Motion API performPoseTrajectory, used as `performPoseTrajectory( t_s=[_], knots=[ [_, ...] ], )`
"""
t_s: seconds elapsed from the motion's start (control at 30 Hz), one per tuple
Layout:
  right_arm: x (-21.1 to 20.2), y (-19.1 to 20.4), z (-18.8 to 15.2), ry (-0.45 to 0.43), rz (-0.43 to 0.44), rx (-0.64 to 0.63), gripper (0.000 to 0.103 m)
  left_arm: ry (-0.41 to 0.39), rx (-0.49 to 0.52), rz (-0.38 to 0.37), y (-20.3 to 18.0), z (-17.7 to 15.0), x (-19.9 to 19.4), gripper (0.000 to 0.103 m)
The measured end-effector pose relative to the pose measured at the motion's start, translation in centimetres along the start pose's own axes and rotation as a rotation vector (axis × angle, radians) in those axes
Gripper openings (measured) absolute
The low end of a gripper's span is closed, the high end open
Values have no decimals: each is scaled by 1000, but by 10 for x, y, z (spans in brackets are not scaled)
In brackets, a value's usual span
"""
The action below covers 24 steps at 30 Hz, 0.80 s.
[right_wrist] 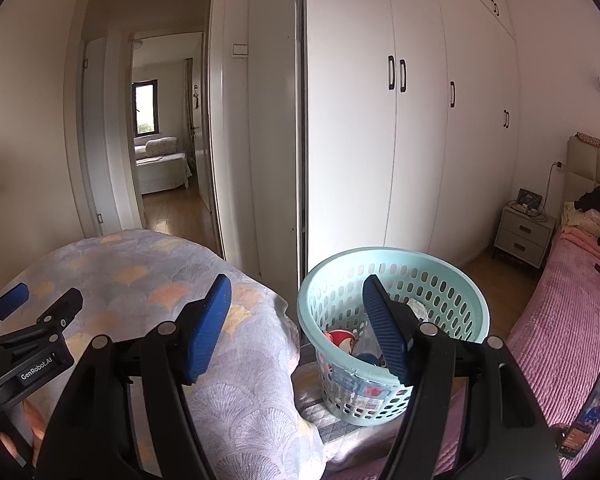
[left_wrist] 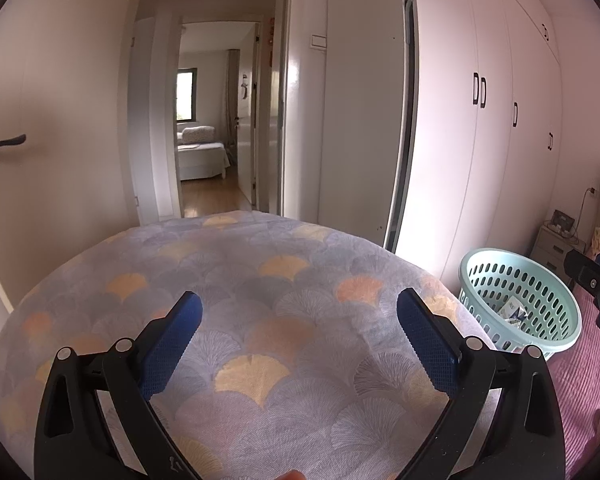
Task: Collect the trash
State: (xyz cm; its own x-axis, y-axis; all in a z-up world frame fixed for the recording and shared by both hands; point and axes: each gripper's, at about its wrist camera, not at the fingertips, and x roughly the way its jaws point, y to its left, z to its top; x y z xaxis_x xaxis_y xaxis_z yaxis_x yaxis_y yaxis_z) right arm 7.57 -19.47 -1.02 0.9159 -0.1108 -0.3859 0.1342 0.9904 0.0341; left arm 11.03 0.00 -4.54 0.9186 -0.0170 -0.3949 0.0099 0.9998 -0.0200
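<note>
A pale green perforated basket (right_wrist: 394,316) stands low beside the cloth-covered surface and holds several pieces of trash (right_wrist: 342,340), among them something red and white and crumpled wrappers. In the left wrist view the same basket (left_wrist: 520,300) sits at the right with a wrapper (left_wrist: 514,310) inside. My right gripper (right_wrist: 296,304) is open above the basket's near rim, with nothing between its blue pads. My left gripper (left_wrist: 300,312) is open over the patterned cloth (left_wrist: 260,300), also holding nothing. The left gripper (right_wrist: 32,308) shows at the left of the right wrist view.
A bed with a pink cover (right_wrist: 560,328) lies at the right, with a phone (right_wrist: 590,412) on it. White wardrobe doors (right_wrist: 420,120) stand behind the basket, with a nightstand (right_wrist: 524,236) beside them. An open doorway (left_wrist: 212,120) leads to another room. A door with a black handle (left_wrist: 0,148) is at the left.
</note>
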Motion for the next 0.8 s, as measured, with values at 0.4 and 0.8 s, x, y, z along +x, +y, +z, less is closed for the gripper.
performPoseTrajectory(
  t_s=[0.4,0.8],
  knots=[
    [2,1,1,6,4,-2,65,-4,1,15,-2,-2,-1,95],
    [4,2,-1,10,10,-6,65,-20,18,24,-4,-2,-2,96]
  ],
)
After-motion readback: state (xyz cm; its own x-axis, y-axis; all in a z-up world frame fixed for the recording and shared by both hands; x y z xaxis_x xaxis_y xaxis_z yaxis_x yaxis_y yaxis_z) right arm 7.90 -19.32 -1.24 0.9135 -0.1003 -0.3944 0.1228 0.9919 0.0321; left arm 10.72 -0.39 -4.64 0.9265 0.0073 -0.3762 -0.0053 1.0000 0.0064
